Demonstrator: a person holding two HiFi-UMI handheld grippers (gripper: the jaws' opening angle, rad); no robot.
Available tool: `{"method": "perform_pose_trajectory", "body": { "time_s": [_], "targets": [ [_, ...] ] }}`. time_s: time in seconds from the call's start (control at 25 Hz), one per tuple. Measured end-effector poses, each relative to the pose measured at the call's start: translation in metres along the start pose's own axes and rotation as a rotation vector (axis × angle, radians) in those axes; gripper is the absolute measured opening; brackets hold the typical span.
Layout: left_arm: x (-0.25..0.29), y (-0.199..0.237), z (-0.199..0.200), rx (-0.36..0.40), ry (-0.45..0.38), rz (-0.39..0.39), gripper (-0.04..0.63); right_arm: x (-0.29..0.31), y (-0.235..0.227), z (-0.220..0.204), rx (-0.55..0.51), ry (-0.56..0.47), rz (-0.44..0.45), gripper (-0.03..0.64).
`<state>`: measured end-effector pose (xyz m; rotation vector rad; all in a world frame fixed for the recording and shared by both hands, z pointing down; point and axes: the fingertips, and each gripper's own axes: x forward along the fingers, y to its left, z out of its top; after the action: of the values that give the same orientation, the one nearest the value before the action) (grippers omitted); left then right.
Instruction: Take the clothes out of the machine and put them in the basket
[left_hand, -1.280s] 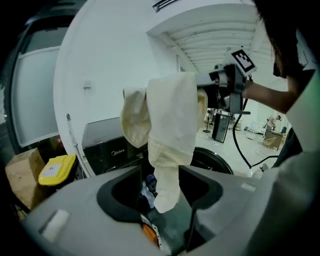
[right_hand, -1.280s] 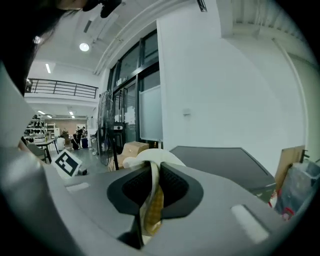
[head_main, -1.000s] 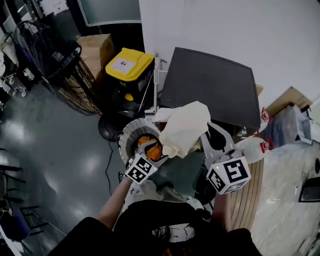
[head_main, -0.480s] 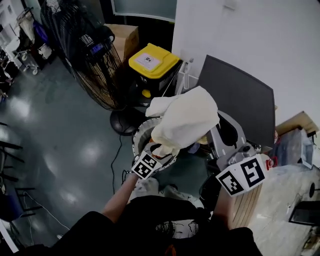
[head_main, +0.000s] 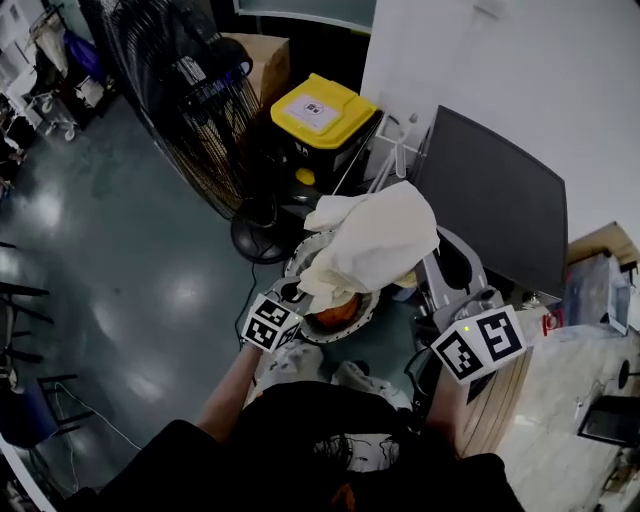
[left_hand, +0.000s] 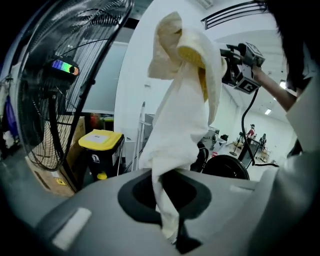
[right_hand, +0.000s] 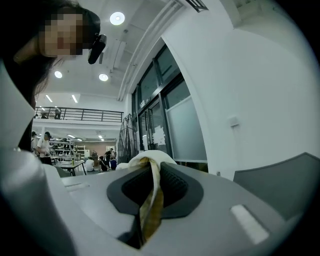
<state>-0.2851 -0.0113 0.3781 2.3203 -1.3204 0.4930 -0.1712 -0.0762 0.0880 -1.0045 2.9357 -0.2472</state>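
Observation:
A cream garment (head_main: 375, 240) hangs in the air, stretched between both grippers. My left gripper (head_main: 298, 297) is shut on its lower end; in the left gripper view the cloth (left_hand: 182, 115) rises from between the jaws of that gripper (left_hand: 172, 234). My right gripper (head_main: 430, 255) is shut on the upper end, and a fold of the garment (right_hand: 150, 200) is pinched in its jaws (right_hand: 144, 235). Below the cloth stands a round white basket (head_main: 345, 337) holding an orange garment (head_main: 335, 312). The right gripper (left_hand: 241, 67) also shows high in the left gripper view.
A large dark panel (head_main: 495, 205) leans by the white wall at the right. A black bin with a yellow lid (head_main: 318, 105), a big cage fan (head_main: 170, 80) and a cardboard box (head_main: 262, 55) stand behind the basket. Wooden slats (head_main: 495, 410) lie at my right.
Both grippers have carried the cream garment leftward, and it now hangs over the basket. The left gripper has drawn down and left, stretching the cloth. The orange garment shows again.

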Motion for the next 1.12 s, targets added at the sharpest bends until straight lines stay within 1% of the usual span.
{"method": "perform_pose_trajectory", "body": {
  "time_s": [0.16, 0.32, 0.48, 0.68, 0.8, 0.88, 0.96, 1.12],
  "targets": [
    [-0.017, 0.019, -0.011, 0.002, 0.016, -0.001, 0.008, 0.015, -0.001, -0.045, 0.03, 0.079, -0.039, 0.06],
    [-0.019, 0.028, -0.021, 0.017, 0.043, -0.035, 0.008, 0.024, -0.005, -0.096, 0.044, 0.177, -0.099, 0.06],
    [-0.011, 0.031, -0.03, 0.034, 0.081, -0.089, 0.008, 0.028, -0.013, -0.149, 0.047, 0.284, -0.165, 0.06],
    [0.002, 0.028, -0.048, 0.085, 0.161, -0.178, 0.008, 0.025, -0.02, -0.219, 0.038, 0.421, -0.242, 0.06],
    [0.013, 0.026, -0.06, 0.116, 0.206, -0.228, 0.008, 0.023, -0.024, -0.259, 0.037, 0.485, -0.271, 0.06],
    [0.022, 0.027, -0.07, 0.128, 0.235, -0.245, 0.008, 0.022, -0.027, -0.286, 0.046, 0.524, -0.283, 0.06],
    [0.033, 0.03, -0.079, 0.132, 0.264, -0.253, 0.008, 0.021, -0.029, -0.315, 0.071, 0.557, -0.293, 0.06],
    [0.049, 0.038, -0.1, 0.135, 0.327, -0.254, 0.008, 0.014, -0.03, -0.372, 0.162, 0.615, -0.327, 0.06]
  ]
}}
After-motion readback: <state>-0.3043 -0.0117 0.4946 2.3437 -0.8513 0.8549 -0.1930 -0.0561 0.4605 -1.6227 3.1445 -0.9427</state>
